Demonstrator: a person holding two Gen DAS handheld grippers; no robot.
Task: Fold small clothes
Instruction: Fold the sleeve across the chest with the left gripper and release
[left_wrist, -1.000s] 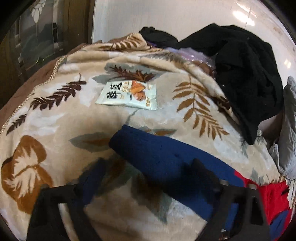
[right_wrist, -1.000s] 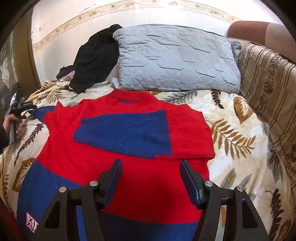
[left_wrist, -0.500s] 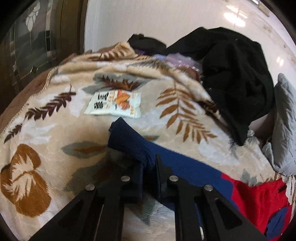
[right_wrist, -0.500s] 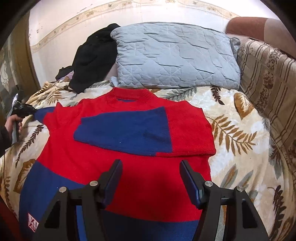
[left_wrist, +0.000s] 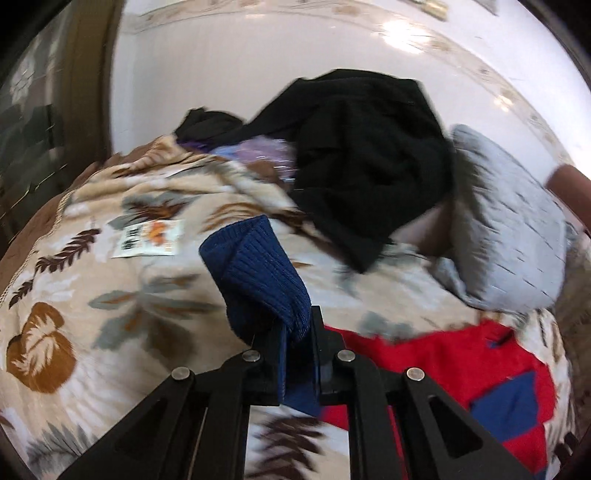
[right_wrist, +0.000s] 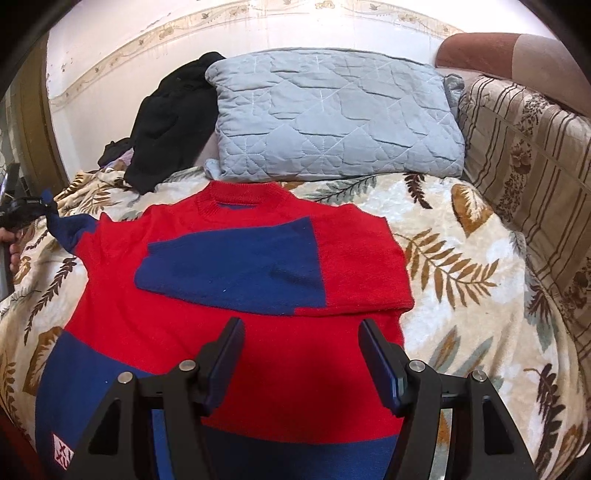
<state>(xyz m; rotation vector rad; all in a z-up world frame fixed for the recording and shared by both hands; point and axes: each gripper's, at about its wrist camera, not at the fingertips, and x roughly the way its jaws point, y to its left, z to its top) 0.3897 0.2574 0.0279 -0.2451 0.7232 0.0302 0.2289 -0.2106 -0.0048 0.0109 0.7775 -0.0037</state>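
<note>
- A red and blue sweater (right_wrist: 236, 314) lies face up on a leaf-patterned blanket (right_wrist: 461, 266), its collar toward the grey pillow (right_wrist: 332, 114).
- The sleeve on the side away from the dark clothes is already folded across the chest, showing as a blue patch just below the collar.
- The left gripper (left_wrist: 297, 354) has its jaws pressed together on the blue cuff (left_wrist: 255, 266) of the other sleeve; the ribbed knit bunches up above the fingers and is lifted clear of the blanket.
- From the right-hand camera that gripper (right_wrist: 27, 208) shows at the blanket's far edge from the pillow's striped-sofa side, with the sleeve (right_wrist: 68, 229) stretched from it to the sweater's shoulder; a hand (right_wrist: 11, 251) is visible beneath it.
- The right gripper (right_wrist: 301, 354) hangs over the lower red part of the sweater, jaws spread wide with nothing between them.
- A heap of black clothes (left_wrist: 362, 158) leans against the wall beside the pillow (left_wrist: 506, 229).
- A small snack packet (left_wrist: 149, 238) lies flat on the blanket, beyond the lifted cuff and well apart from the pillow.
- A striped, flowered cover (right_wrist: 532, 162) drapes the side next to the pillow's other end.
</note>
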